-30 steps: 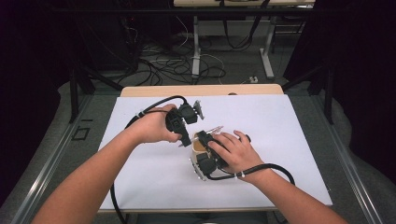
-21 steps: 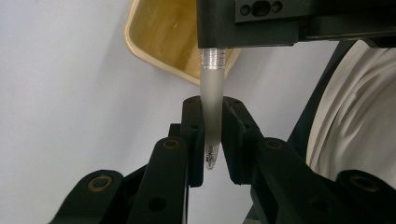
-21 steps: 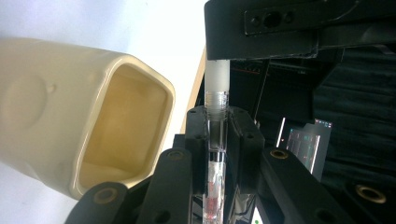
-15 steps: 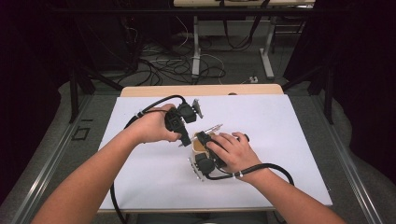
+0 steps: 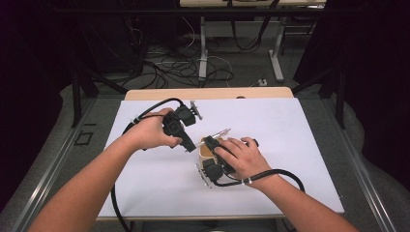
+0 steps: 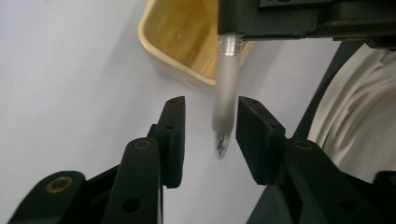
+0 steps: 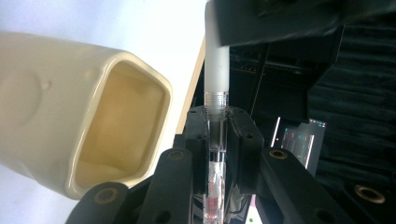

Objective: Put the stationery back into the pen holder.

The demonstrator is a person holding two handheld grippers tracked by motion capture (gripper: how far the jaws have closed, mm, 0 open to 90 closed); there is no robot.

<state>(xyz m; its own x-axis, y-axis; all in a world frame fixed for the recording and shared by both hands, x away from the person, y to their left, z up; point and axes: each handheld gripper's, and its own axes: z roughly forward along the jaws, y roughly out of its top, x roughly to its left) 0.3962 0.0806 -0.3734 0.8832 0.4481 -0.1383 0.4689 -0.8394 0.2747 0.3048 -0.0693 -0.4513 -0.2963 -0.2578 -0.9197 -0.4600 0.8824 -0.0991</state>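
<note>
While the right gripper [image 7: 217, 122] stays clamped on the clear barrel of a pen [image 7: 215, 140], the left gripper [image 6: 208, 123] has just been opening its jaws, and the frosted cap end [image 6: 225, 91] of that pen now stands between them without either pad pressing on it. That split looks deliberate: one tool steadies the body so the other can work the cap, probably to pull it off or seat it, though which of the two I cannot tell. In the left gripper view the frosted tube hangs closer to the jaw on the picture's right, just beside it, with a clear gap to the other. A cream-coloured ceramic holder [image 7: 100, 135] lies on its side on the white table sheet [image 5: 290, 125], its mouth open toward the grippers, likely where the pen belongs. From the high view the pen [image 5: 217, 133] sits near the table's middle, bridging the two hands, the left hand [image 5: 150, 130] above and left, the right hand [image 5: 241, 157] resting over the holder [image 5: 205, 152]. Cables trail back off the near edge.
</note>
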